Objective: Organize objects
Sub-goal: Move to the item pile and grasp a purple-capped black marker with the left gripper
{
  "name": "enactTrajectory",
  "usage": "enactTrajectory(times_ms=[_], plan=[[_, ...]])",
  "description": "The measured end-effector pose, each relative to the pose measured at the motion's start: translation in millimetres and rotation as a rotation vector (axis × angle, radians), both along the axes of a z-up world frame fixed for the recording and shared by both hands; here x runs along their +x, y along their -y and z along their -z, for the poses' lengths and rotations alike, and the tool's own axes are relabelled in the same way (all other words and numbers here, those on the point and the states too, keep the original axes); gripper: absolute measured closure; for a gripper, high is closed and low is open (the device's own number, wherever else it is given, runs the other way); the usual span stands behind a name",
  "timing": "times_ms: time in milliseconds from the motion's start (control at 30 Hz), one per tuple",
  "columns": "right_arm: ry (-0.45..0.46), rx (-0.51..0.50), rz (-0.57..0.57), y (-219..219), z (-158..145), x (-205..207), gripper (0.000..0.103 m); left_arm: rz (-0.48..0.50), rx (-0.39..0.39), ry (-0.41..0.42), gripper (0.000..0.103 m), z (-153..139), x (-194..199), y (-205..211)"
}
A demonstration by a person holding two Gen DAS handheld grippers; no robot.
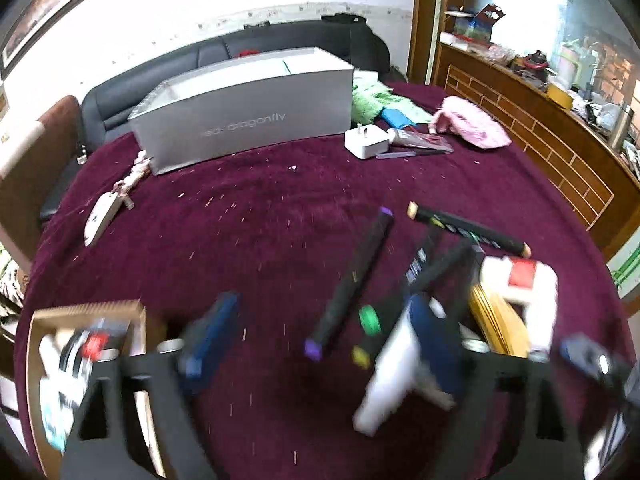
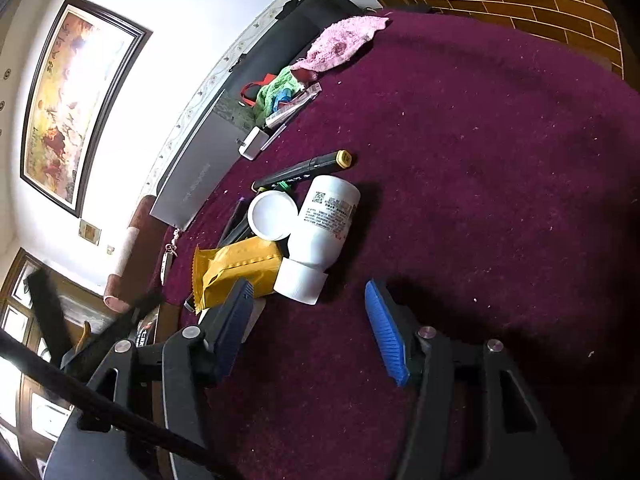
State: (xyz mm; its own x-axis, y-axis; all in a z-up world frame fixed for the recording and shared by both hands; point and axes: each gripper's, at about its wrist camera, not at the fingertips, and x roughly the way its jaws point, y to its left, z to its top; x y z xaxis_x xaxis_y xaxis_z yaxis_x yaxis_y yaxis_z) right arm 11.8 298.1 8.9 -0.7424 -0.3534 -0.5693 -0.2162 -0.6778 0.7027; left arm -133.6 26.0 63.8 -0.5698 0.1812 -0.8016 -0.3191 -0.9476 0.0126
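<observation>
Jaws of the right gripper (image 2: pixel 316 330) stand apart over bare maroon cloth in the lower middle of the right wrist view, nothing between the blue ribbed pads (image 2: pixel 384 332). Just above them a white plastic bottle (image 2: pixel 326 216) lies on its side, cap toward the camera, beside a round white lid (image 2: pixel 273 216) and a yellow foil packet (image 2: pixel 236 270); the left pad sits in front of the packet's lower edge. A black marker with a yellow cap (image 2: pixel 308 170) lies above the bottle.

Motion blur smears the left wrist view. The left gripper (image 1: pixel 384 354) also has its jaws parted; whether anything is pinched cannot be told, though a blurred white-and-blue object (image 1: pixel 404 364) shows between them. A black marker with purple ends (image 1: pixel 352 284) lies at centre right on the maroon tabletop (image 1: pixel 260 240). At lower left sits a brown cardboard box (image 1: pixel 86 310) with items inside. A long grey box (image 1: pixel 244 116) stands at upper centre, with a white plug adapter (image 1: pixel 366 142) and a pink cloth (image 1: pixel 472 122) to its right.
</observation>
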Motion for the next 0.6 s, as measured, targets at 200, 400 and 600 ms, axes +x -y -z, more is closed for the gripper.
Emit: enactTrajectory(times_ms=[200,400,600], plan=[[0.002,-0.029,-0.016,0.2,2.2,-1.0,0.043,0.025,-0.091,0.048,0.044,29.1,-41.3,-30.4],[0.001,-0.042,-0.026,1.4,3.4,-3.2,0.043,0.088,-0.241,0.019,0.052,52.3,-44.5,-55.2],[0.01,-0.025,-0.028,2.7,3.9,-5.0,0.043,0.138,-0.194,0.05,0.091,51.3,-24.6,-57.7]])
